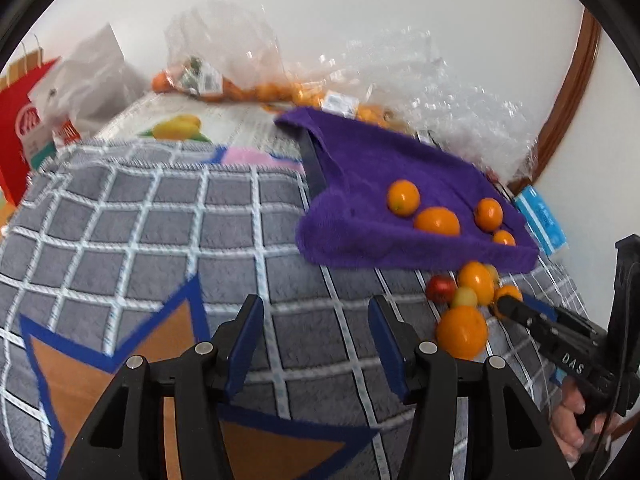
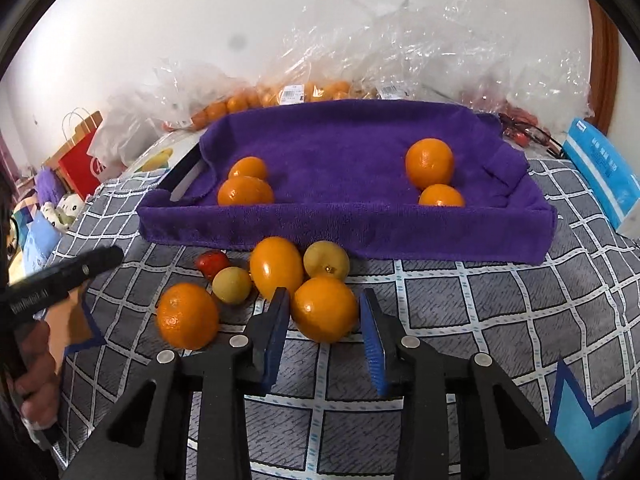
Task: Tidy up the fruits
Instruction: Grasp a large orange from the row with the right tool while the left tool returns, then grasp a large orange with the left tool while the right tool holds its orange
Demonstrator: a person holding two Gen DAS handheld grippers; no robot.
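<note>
A tray lined with a purple towel [image 2: 344,224] holds several oranges, in two pairs, such as one at the right [image 2: 429,163]; the tray also shows in the left wrist view [image 1: 360,240]. In front of it lies a loose cluster: an orange [image 2: 324,309], an oval orange [image 2: 276,266], a second orange [image 2: 187,316], two yellow-green fruits [image 2: 232,285] and a small red fruit [image 2: 212,263]. My right gripper [image 2: 324,320] is open with its jaws on either side of the front orange, apart from it. My left gripper [image 1: 316,328] is open and empty over the checked cloth, left of the cluster [image 1: 462,332].
A grey checked cloth [image 2: 480,320] covers the surface. Clear plastic bags of small oranges [image 2: 280,96] lie behind the tray against the wall. A red paper bag [image 2: 80,156] stands at the far left. A blue packet [image 2: 604,172] lies right of the tray.
</note>
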